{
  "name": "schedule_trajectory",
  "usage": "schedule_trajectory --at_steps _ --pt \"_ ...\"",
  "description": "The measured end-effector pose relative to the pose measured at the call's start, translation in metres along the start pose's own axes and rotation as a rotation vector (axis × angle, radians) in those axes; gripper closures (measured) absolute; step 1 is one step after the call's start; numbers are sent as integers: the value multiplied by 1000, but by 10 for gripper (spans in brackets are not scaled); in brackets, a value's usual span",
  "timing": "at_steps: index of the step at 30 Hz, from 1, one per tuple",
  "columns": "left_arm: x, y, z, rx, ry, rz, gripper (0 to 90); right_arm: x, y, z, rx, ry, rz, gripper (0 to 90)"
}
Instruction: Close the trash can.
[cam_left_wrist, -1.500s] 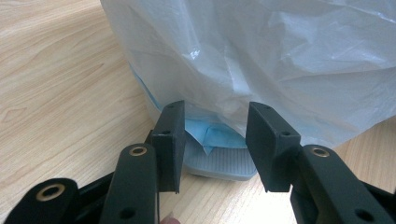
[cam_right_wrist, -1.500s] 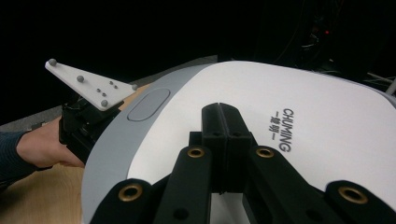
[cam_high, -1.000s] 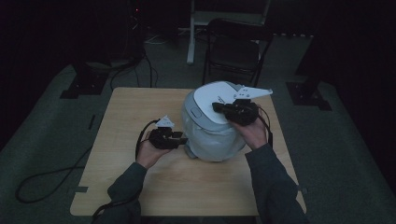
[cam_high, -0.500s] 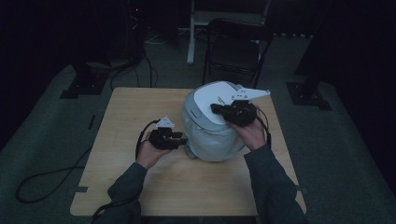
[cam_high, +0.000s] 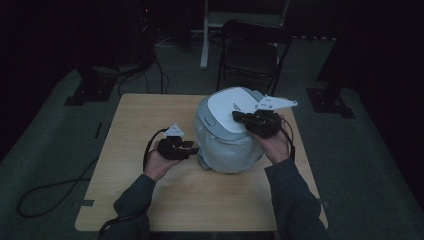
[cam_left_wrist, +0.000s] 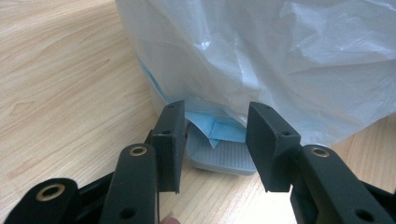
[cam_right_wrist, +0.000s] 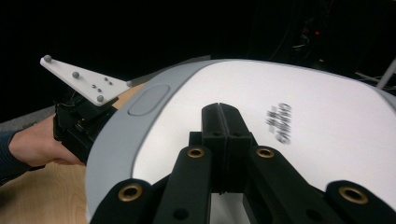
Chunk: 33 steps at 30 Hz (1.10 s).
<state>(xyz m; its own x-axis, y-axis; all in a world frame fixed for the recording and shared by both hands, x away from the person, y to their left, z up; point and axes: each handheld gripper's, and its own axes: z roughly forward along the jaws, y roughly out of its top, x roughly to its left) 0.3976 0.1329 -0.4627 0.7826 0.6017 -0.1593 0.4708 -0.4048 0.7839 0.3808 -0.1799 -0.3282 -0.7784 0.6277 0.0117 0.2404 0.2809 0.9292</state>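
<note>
Nothing's really moving since a second ago: right gripper (cam_high: 239, 117), jaws closed and empty, is probably pressing the bin lid (cam_high: 232, 107) mid-table, left gripper (cam_left_wrist: 212, 140) gaping around the pedal (cam_left_wrist: 219, 156).

A light wooden tabletop (cam_high: 150, 125) is seen beneath both tools, its grain plain in the left gripper view, where bare wood is spread to the left of the tool. Beyond the tools, past the far edge of the tabletop, a dark folding chair (cam_high: 251, 55) is set on a grey carpeted floor (cam_high: 45, 145). A pale upright post (cam_high: 205, 35) is placed just beside the chair. A black cable (cam_high: 42, 192) is laid in a loop on the floor, well apart from the left tool, on its outer side.
</note>
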Motion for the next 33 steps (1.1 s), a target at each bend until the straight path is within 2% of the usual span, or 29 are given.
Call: schedule_trajectory --at_steps 3,10,12,18,24,33 --pt "0 0 1 2 -1 1 587 -4 -3 -11 -13 -18 10 844" --pt "-1 -1 2 4 -1 -1 586 -8 -9 -30 -5 -71 6 759" --pt "-1 -1 2 4 -1 -1 586 -10 -12 -38 -1 -109 4 726" --pt "0 -1 2 4 -1 -2 586 -17 -19 -49 3 -165 20 676" --pt "0 -1 2 4 0 -1 585 -23 -23 -53 1 -183 43 668" --pt "1 -1 3 6 0 0 585 -25 -24 -55 -5 -198 51 658"
